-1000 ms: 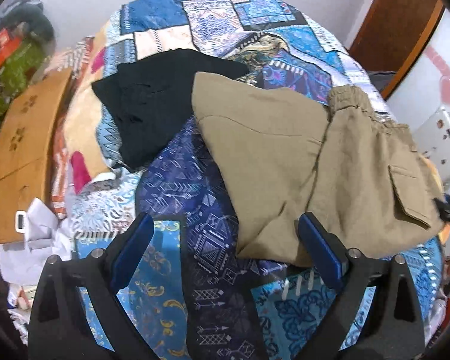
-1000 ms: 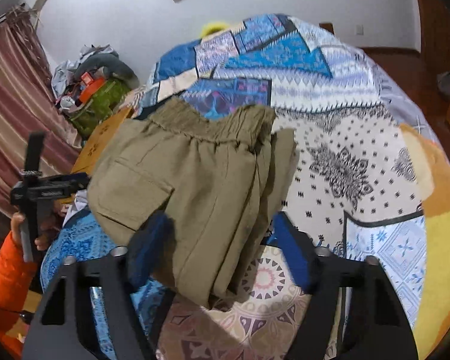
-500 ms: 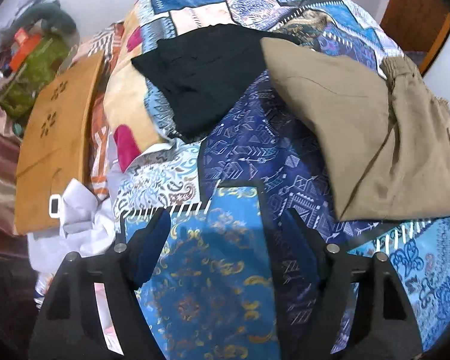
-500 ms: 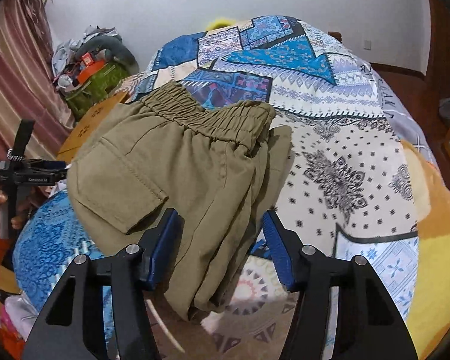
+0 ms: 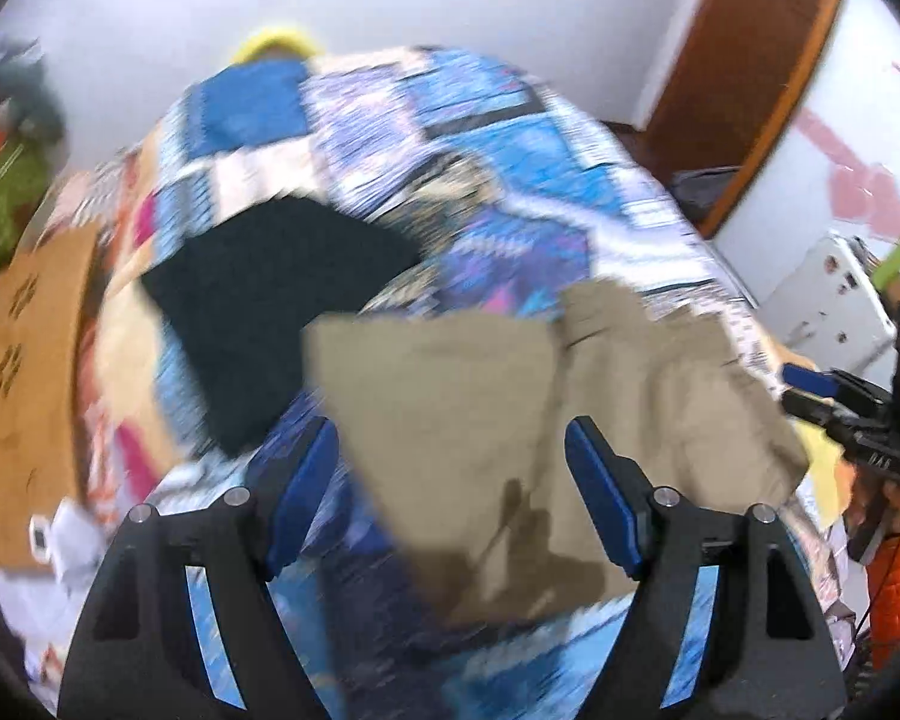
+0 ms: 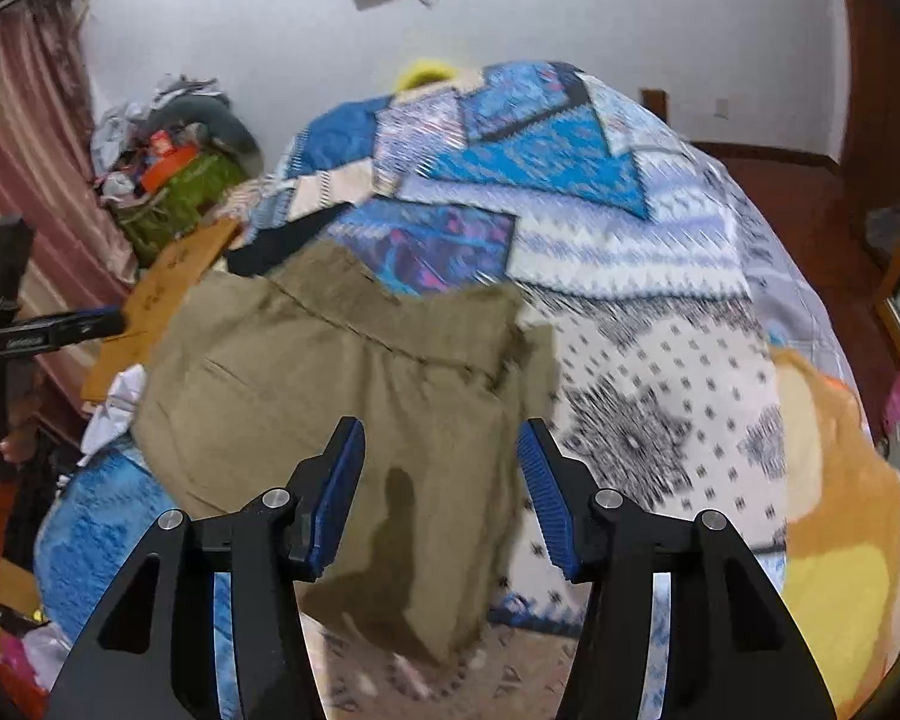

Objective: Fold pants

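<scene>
Lying folded into a compact khaki bundle on the patchwork bedspread [image 6: 660, 252], the pants [image 6: 342, 372] sit just beside a black garment [image 5: 282, 300], likely an already-folded one. The left tool [image 5: 450, 480] stands wide and empty; the right tool [image 6: 441, 480], its jaws having just narrowed, grips nothing either, both poised above the pants, seemingly released.

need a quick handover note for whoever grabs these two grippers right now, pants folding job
Left gripper: open, nothing between its jaws, above the khaki pants; it has just been closing.
Right gripper: open, nothing gripped, above the same pants; it has just been closing too.
Pants: lying folded on the patchwork quilt, waistband end away from the right gripper. A black garment lies beside them, towards the wall.
Done: the khaki pants look folded into a compact stack.
Left: probably a final tidy or fold; whether the black garment needs doing I cannot tell.
</scene>
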`<state>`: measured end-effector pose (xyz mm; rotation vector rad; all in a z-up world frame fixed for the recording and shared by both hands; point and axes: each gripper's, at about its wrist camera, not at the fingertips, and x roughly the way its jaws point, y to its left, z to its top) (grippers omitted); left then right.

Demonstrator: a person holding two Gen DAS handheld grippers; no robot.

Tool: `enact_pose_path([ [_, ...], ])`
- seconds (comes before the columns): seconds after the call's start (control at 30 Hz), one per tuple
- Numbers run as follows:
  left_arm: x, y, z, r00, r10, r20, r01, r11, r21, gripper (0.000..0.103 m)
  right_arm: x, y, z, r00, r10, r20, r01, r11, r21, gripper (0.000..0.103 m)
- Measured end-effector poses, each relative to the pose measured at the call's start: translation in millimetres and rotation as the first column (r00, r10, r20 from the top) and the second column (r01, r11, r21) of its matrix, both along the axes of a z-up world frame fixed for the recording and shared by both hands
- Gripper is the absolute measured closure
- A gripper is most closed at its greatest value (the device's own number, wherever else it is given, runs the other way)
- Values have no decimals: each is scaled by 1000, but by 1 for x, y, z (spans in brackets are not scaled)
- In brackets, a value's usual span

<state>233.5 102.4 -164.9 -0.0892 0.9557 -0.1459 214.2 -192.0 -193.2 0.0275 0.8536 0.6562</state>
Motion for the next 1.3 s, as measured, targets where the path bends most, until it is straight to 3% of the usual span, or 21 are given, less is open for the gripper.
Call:
enact_pose_path([
  [0.07,10,-25,1,999,-48,18,48,999,17,25,4,16,3,999,52,7,-53,999,9,58],
  [0.13,20,-50,-5,995,-98,21,97,994,55,25,9,30,2,995,96,2,-96,995,2,75],
  [0.3,43,-77,-52,991,-106,-79,121,968,218,28,24,63,-25,985,163,-57,-167,983,-81,78],
  [0.37,43,-70,-64,990,-106,-89,123,971,206,26,30,65,-36,983,164,-78,-171,981,-96,80],
  [0.5,33,-39,-51,996,-60,-64,69,986,152,26,30,52,-31,987,146,-73,-153,983,-103,81],
  [0.6,19,-17,-37,999,-20,-37,25,987,158,26,26,38,-25,991,123,-55,-130,983,-130,78],
  [0.7,9,10,-26,999,48,-11,-45,983,180,23,21,14,-17,996,73,-45,-77,993,-90,77],
  [0.77,7,28,-25,996,84,-17,-80,985,153,20,19,0,-13,999,27,-37,-30,997,-65,67],
  [0.83,6,44,-29,991,129,-37,-123,984,125,19,19,-9,-11,1000,-16,-24,14,997,-71,46],
  [0.87,6,49,-32,989,143,-50,-136,984,112,17,19,-11,-12,999,-27,-22,25,997,-73,43],
  [0.93,7,56,-42,983,162,-84,-156,985,75,14,22,-12,-17,998,-33,-47,29,996,-83,37],
  [1.07,14,57,-65,976,141,-168,-145,989,-12,14,30,-9,-37,990,-33,-135,24,997,-70,36],
  [1.3,39,37,-85,968,60,-242,-83,993,-84,14,56,-4,-66,952,-9,-305,27,998,54,34],
])
